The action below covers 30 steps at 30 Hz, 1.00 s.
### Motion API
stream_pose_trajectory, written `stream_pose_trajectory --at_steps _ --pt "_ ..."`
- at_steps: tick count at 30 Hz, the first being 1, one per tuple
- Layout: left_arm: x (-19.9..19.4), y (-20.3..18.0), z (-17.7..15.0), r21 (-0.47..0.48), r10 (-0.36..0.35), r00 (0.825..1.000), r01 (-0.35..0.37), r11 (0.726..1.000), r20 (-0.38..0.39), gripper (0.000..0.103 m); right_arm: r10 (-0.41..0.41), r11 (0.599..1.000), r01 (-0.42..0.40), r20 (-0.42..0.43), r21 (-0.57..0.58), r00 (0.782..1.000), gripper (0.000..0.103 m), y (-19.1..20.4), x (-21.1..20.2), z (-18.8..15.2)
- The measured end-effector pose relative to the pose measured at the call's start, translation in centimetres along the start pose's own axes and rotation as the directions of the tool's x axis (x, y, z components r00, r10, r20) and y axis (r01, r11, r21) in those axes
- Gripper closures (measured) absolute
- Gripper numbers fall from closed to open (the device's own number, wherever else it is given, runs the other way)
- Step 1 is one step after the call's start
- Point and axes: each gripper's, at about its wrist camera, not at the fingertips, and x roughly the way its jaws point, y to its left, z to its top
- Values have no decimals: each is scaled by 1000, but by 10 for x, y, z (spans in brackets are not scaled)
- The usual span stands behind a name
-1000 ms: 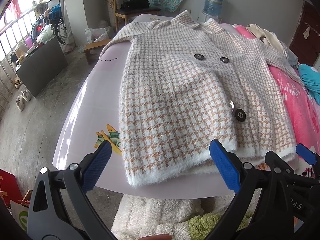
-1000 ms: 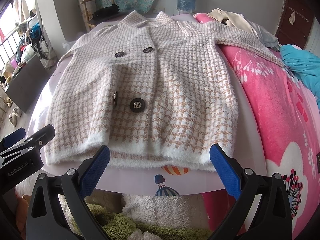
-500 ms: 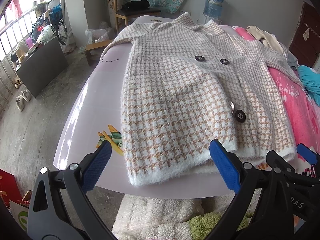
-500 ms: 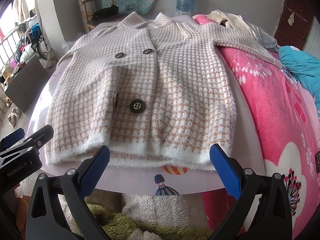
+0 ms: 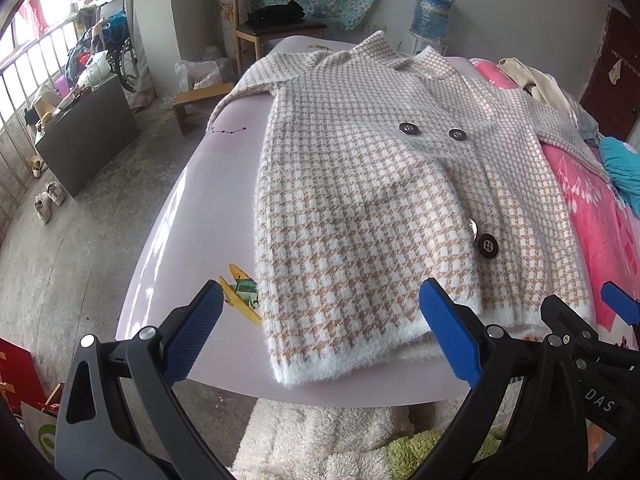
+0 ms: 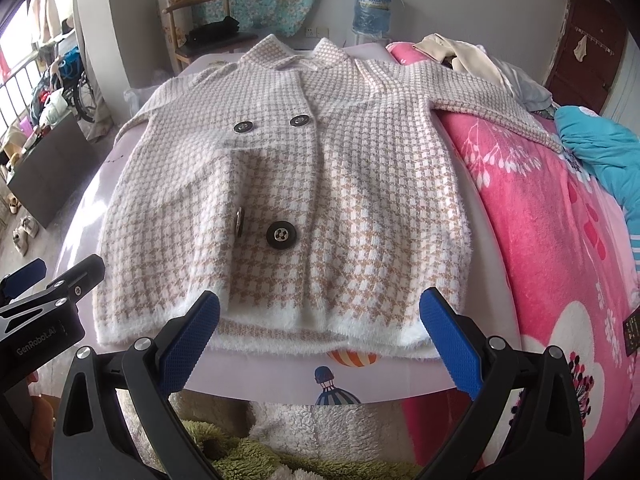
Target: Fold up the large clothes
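The room's bare concrete floor opens wide past the table's left edge, running back to a wooden chair and a water jug against the far wall. A pale lilac table carries the work, with a free strip of its top showing on the left side and along the near edge; a pink floral blanket covers its right side. The houndstooth coat lies flat and front-up on the table, collar far, white fuzzy hem close to the near edge, its right sleeve reaching across the blanket. 4 dark buttons show on it, the largest low on the front. The left gripper and right gripper hover just short of the hem, both spread wide and grasping nothing.
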Motion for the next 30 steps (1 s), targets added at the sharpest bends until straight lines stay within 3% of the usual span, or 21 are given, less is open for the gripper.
stream_pose_trajectory --at_steps 21,30 --pt "44 11 52 -16 27 998 -28 999 -55 8 -1 998 -2 -44 -59 999 5 27 35 58" --pt "89 29 89 -2 99 994 -99 995 -52 8 60 992 -70 -100 -103 993 5 55 106 114"
